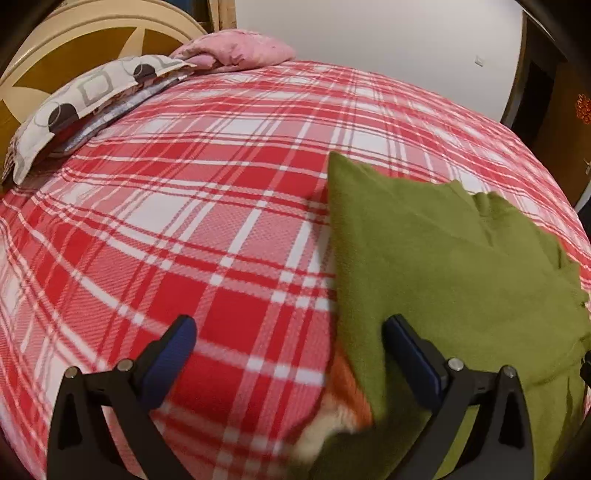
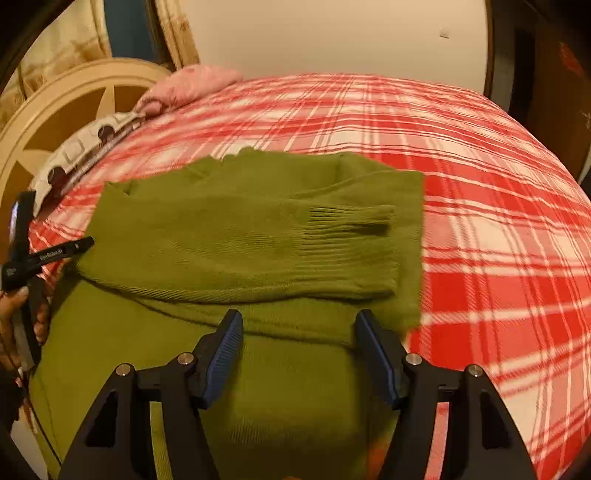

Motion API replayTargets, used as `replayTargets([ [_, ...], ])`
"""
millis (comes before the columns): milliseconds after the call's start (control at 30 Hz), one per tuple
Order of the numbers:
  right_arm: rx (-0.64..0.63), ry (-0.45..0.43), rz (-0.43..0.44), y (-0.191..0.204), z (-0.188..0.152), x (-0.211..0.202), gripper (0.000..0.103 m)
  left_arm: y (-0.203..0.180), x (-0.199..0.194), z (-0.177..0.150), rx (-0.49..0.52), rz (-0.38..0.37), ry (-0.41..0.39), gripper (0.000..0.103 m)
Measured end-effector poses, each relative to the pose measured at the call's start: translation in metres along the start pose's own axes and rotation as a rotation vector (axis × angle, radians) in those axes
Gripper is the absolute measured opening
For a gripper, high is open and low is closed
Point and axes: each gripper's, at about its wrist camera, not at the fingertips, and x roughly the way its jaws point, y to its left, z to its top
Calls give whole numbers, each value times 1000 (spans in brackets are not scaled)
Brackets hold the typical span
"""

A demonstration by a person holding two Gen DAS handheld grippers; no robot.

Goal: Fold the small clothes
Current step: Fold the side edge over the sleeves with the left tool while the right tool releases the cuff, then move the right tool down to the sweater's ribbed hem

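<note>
A green knit sweater [image 2: 236, 236] lay on a bed covered by a red-and-white plaid blanket [image 2: 498, 221]. In the right wrist view the garment was partly folded: both ribbed-cuffed sleeves [image 2: 343, 225] were laid across the body, one just beyond the other, cuffs pointing right. The sweater's right edge ran straight, with bare blanket beyond it.

The right claw [image 2: 299, 354] hovered over the near part of the sweater, jaws standing apart with the blue pads facing each other. Green fabric showed in the gap below them, but the pads did not press on it; nothing was held.

The left claw [image 1: 291, 343] stood wide open at the sweater's left edge. Its left finger was over bare blanket, its right finger over green knit [image 1: 443, 266]. Nothing was gripped. Whether the fingertips touched the cloth could not be told.

In the right wrist view the left tool appeared at the far-left frame edge, held in a person's hand [image 2: 18, 317].

At the far left of the bed sat a patterned grey-and-white pillow [image 1: 74, 107] and a pink pillow [image 1: 236, 48], against a cream headboard [image 1: 92, 33]. A pale wall [image 1: 369, 29] stood behind the bed.
</note>
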Motion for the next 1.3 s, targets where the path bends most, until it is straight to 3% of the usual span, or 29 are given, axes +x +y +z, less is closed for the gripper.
replayTargets([
  [67, 18, -8, -2, -3, -8, -9, 65, 0, -20, -7, 15, 26, -37, 103],
  [267, -23, -82, -41, 2, -38, -45, 64, -7, -93, -31, 76, -44, -140, 103],
  [367, -23, -123, -43, 6, -56, -69, 65, -8, -119, -47, 84, -86, -164, 103],
  [533, -9, -155, -31, 11, -89, -98, 65, -7, -139, -78, 111, -87, -176, 103],
  [900, 4, -188, -48, 16, -154, -153, 65, 19, -176, -149, 89, -131, -145, 103],
  [1167, 52, -148, -61, 12, -195, -165, 65, 36, -184, -202, 112, -97, -87, 103],
  [1300, 76, -111, -68, 12, -211, -163, 65, 37, -184, -222, 90, -131, -35, 103],
])
